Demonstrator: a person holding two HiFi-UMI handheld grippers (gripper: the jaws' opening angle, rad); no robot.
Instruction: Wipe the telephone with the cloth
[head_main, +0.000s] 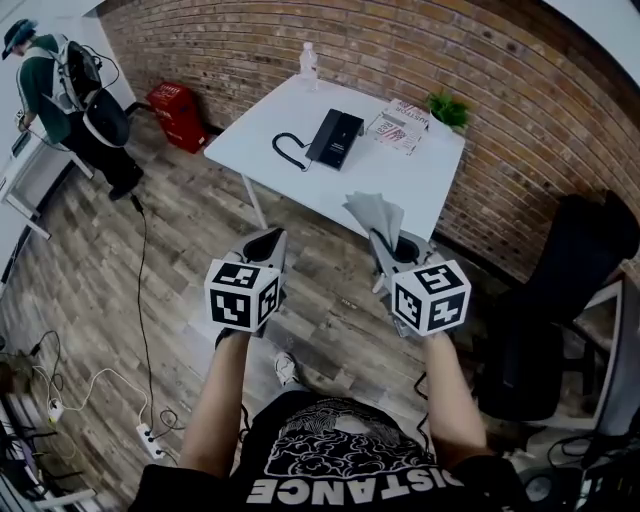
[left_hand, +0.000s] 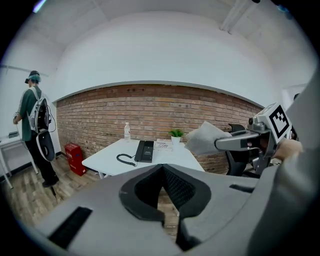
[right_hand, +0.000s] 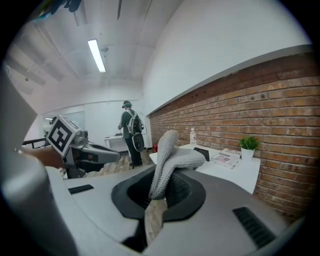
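The black telephone (head_main: 335, 138) lies on the white table (head_main: 400, 185) against the brick wall, its coiled cord (head_main: 290, 152) on its left. I stand well short of the table with both grippers held up over the floor. My right gripper (head_main: 388, 248) is shut on a grey cloth (head_main: 375, 212), which sticks up and folds over above the jaws. In the right gripper view the cloth (right_hand: 172, 160) hangs from the pinched jaws with the telephone (right_hand: 201, 153) far beyond. My left gripper (head_main: 266, 243) is shut with nothing in it. The left gripper view shows the telephone (left_hand: 145, 151) and the cloth (left_hand: 205, 138).
On the table stand a water bottle (head_main: 308, 62), magazines (head_main: 400, 125) and a small plant (head_main: 448, 108). A black office chair (head_main: 560, 300) is at my right. A person with a backpack (head_main: 60, 90) stands far left near a red box (head_main: 178, 115). Cables and a power strip (head_main: 150, 438) lie on the floor.
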